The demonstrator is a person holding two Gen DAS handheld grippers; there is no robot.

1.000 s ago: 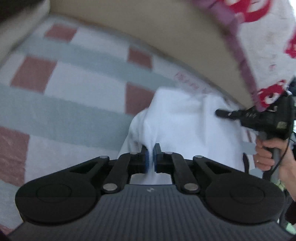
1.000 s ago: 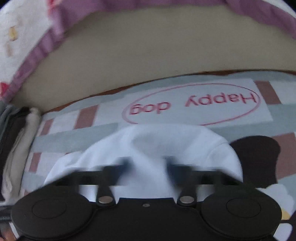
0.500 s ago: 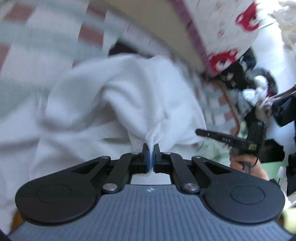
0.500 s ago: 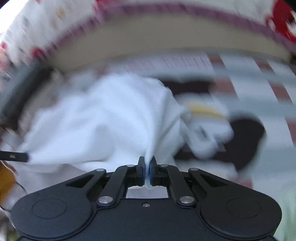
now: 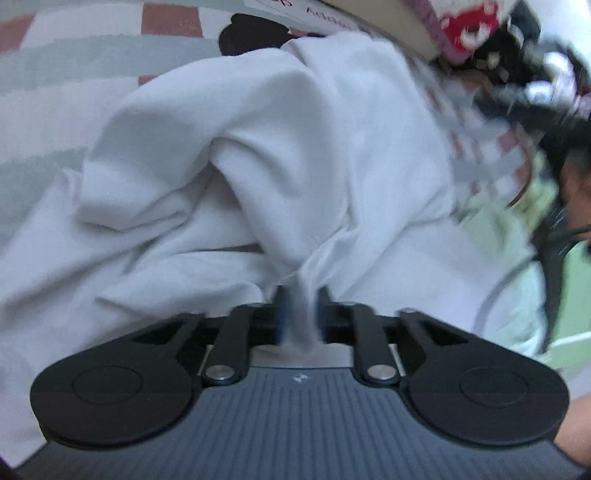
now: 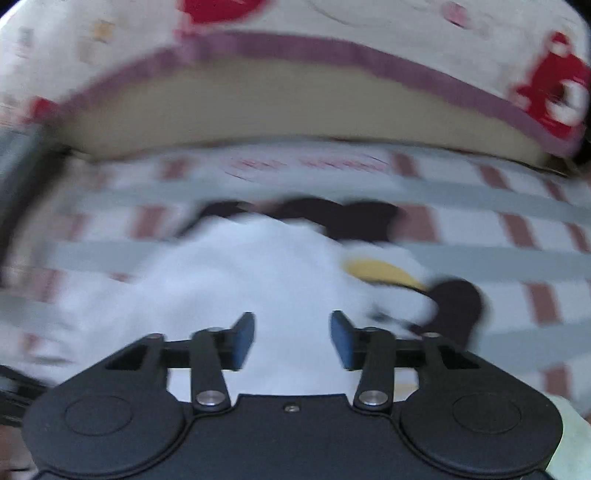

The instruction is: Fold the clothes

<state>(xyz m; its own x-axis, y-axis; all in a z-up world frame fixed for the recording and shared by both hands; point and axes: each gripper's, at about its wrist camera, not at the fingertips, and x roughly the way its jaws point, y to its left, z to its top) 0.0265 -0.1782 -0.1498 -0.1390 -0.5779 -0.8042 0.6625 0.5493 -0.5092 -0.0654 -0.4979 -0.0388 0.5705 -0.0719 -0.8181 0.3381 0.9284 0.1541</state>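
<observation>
A white garment (image 5: pixel 295 155) lies crumpled in loose folds on a checked pink, grey and white bedsheet (image 5: pixel 55 74). My left gripper (image 5: pixel 301 314) has its jaws slightly parted, with a bunch of the white cloth still between the blue pads. In the right wrist view the same white garment (image 6: pixel 240 280) lies blurred on the sheet. My right gripper (image 6: pixel 292 338) is open and empty just above its near edge.
A beige bed edge (image 6: pixel 295 107) with a purple-trimmed white and red blanket (image 6: pixel 406 22) runs across the back. The sheet has a dark cartoon print (image 6: pixel 454 306) to the right. A person in light green (image 5: pixel 517 277) is at the right.
Both grippers held the white garment half a second ago. My right gripper has opened and let go; my left jaws have parted a little. The garment has dropped onto the sheet.
</observation>
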